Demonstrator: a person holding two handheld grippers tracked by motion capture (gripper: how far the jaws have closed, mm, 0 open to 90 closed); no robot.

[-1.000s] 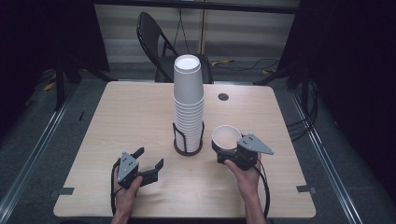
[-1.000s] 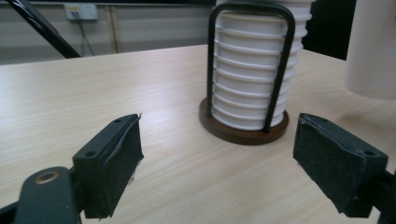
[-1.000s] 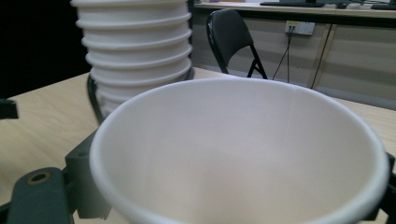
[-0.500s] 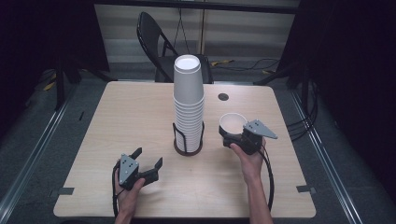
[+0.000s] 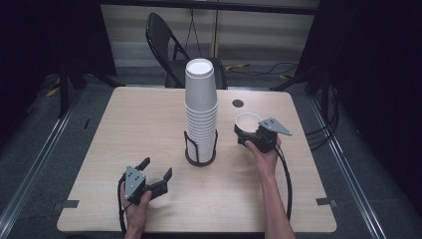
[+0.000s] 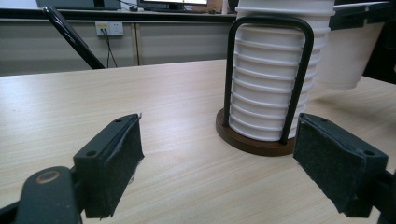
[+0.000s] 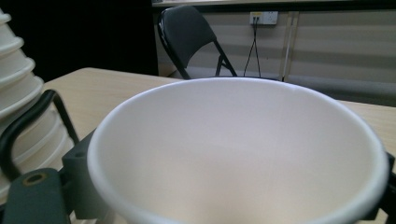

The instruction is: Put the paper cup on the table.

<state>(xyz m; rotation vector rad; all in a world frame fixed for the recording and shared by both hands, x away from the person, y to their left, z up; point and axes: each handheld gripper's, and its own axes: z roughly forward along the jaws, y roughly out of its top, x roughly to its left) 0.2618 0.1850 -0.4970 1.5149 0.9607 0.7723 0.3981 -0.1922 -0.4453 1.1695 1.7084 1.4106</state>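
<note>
A tall stack of white paper cups (image 5: 201, 112) stands in a black wire holder with a round brown base (image 5: 200, 158) at the table's middle. To its right my right gripper (image 5: 247, 132) is shut on a single white cup (image 5: 248, 121), held upright with its mouth up and apparently just off the tabletop. In the right gripper view this cup (image 7: 243, 154) hides the jaws, and the stack (image 7: 18, 84) is at the left. My left gripper (image 5: 155, 175) is open near the front left, with nothing between its pads (image 6: 114, 163), facing the stack (image 6: 268, 79).
A light wooden table (image 5: 129, 129) carries a small dark round mark (image 5: 238, 103) at the back right. A black folding chair (image 5: 171, 47) stands behind the far edge. Dark floor with cables surrounds the table.
My right gripper has carried the cup away from the front edge, toward the back and closer beside the stack. The left gripper has hardly moved.
</note>
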